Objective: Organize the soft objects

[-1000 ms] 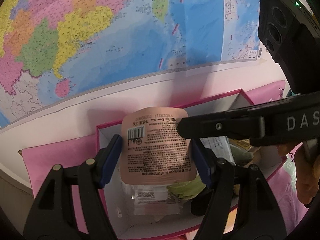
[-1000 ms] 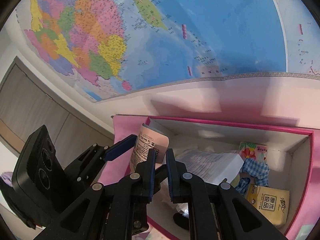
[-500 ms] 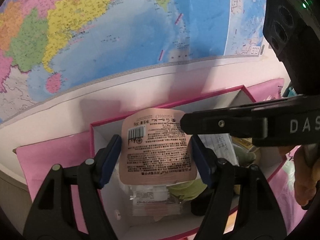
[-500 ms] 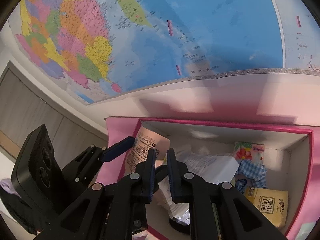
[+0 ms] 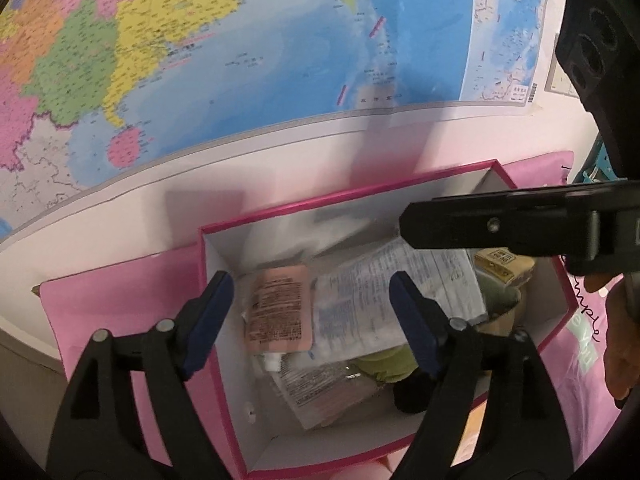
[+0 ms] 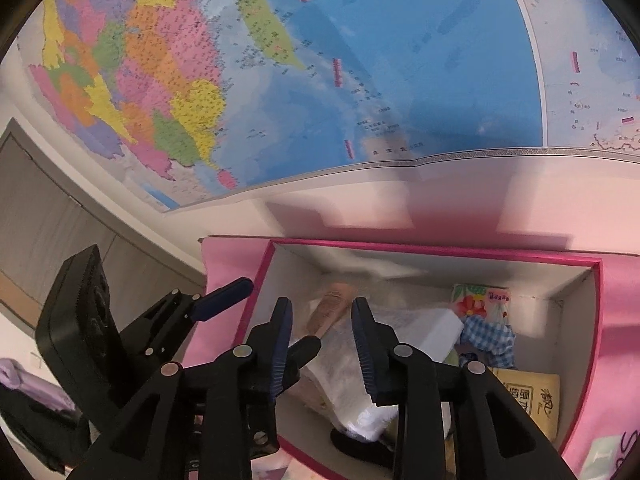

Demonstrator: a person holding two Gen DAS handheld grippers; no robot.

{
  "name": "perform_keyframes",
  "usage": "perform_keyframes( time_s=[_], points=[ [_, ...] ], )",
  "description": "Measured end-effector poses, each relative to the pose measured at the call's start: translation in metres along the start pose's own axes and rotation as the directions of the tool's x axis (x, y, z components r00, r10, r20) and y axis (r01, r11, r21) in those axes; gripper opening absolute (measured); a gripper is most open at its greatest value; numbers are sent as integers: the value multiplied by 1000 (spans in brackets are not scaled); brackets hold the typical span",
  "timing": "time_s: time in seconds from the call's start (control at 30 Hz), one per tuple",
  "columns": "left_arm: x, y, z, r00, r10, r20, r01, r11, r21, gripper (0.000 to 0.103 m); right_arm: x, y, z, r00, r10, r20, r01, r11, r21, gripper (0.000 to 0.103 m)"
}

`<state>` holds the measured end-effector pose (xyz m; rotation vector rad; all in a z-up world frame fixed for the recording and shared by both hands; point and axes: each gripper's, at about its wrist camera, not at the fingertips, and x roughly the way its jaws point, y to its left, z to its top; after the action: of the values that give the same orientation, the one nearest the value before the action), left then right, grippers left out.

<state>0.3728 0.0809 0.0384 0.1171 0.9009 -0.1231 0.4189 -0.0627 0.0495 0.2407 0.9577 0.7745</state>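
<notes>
Your left gripper point(image 5: 310, 312) is hanging over the left end of the box point(image 5: 224, 236), its blue-padded fingers point(image 5: 208, 320) spread wide with nothing between them. In the right wrist view the same gripper point(image 6: 256, 316) is showing at the left, one finger outside the box's left wall and the other over the inside.

Just below those open fingers, the pouch point(image 5: 280, 308) is lying inside the box, against its left wall. Its long axis is running from the far wall toward you, nearly upright in the left wrist view, with the printed side facing up; the print is too blurred to read. From the right wrist camera the pouch point(image 6: 332, 308) is appearing as a tan strip slanting up toward the far wall, and it is blurred there too.

Right beside the pouch, a white printed pack point(image 5: 392, 296) is lying at a slant, overlapping other packets underneath. Further right, a yellow tissue pack point(image 6: 528, 400) and a blue checked cloth point(image 6: 486, 336) are sitting at the box's right end.

Your right gripper point(image 6: 320, 350) is hovering over the middle of the box with its fingers parted and holding nothing. It is crossing the right side of the left wrist view as a black bar point(image 5: 500, 228).

A wall map point(image 5: 280, 40) is hanging behind the box.
</notes>
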Motion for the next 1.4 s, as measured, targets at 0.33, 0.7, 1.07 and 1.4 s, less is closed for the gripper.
perform_keyframes(
  time_s=[0.33, 0.7, 1.07, 1.4],
  points=[
    [-27, -12, -9, 998, 48, 44, -48, 999, -5, 97, -12, 13, -13, 1000, -28, 7, 28, 999, -41, 40],
    [-70, -21, -42, 988, 94, 122, -84, 993, -86, 102, -55, 28, -48, 982, -143, 122, 159, 979, -127, 81],
    [-139, -37, -100, 966, 151, 209, -125, 983, -135, 103, -99, 51, -133, 936, -267, 231, 320, 919, -231, 89],
    [-157, -53, -171, 974, 158, 162, -126, 974, -191, 103, -136, 49, -213, 914, -305, 267, 363, 908, -206, 98]
  ],
)
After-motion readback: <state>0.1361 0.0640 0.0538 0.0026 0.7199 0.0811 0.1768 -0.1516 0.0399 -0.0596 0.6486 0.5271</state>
